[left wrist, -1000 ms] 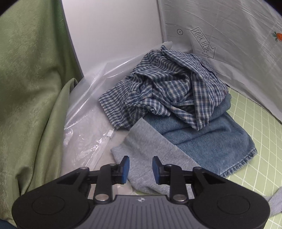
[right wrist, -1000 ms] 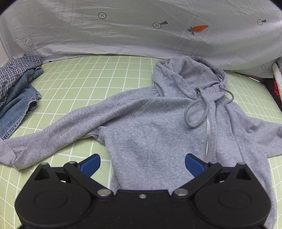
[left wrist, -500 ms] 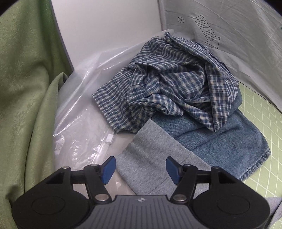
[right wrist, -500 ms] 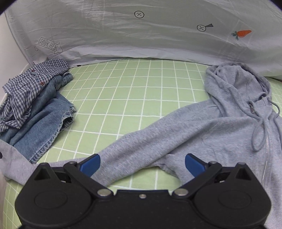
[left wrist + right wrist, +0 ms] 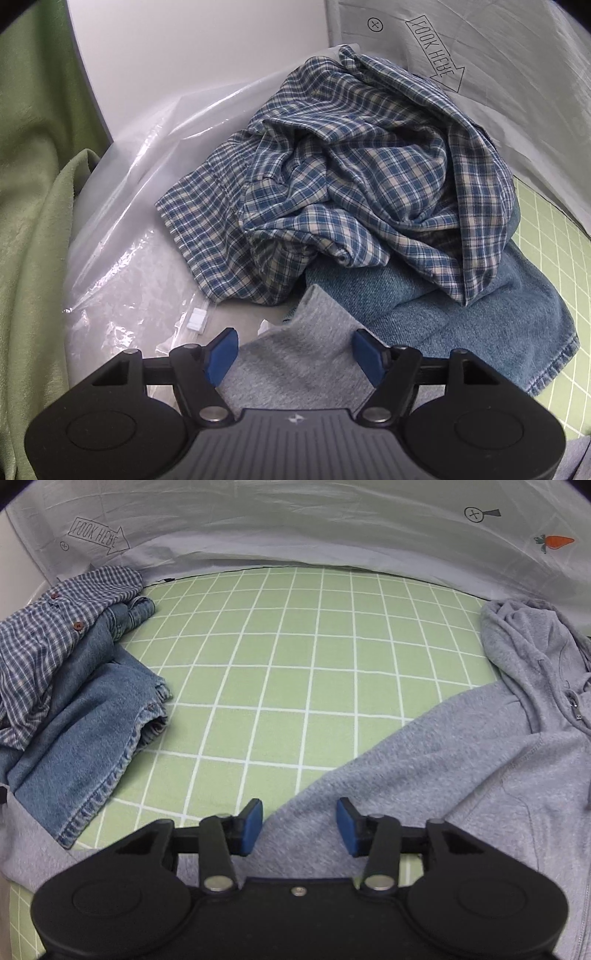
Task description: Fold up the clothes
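Right wrist view: the grey hoodie [image 5: 480, 760] lies spread on the green grid mat [image 5: 303, 672], its sleeve running under the right gripper [image 5: 299, 825], whose jaws are closing around the sleeve, pads not yet pressing. Left of the hoodie lie the jeans [image 5: 85, 738], the plaid shirt [image 5: 48, 627] heaped on them. At the sleeve's cuff [image 5: 306, 354], the left gripper [image 5: 295, 356] straddles it, jaws opening, unclenched.
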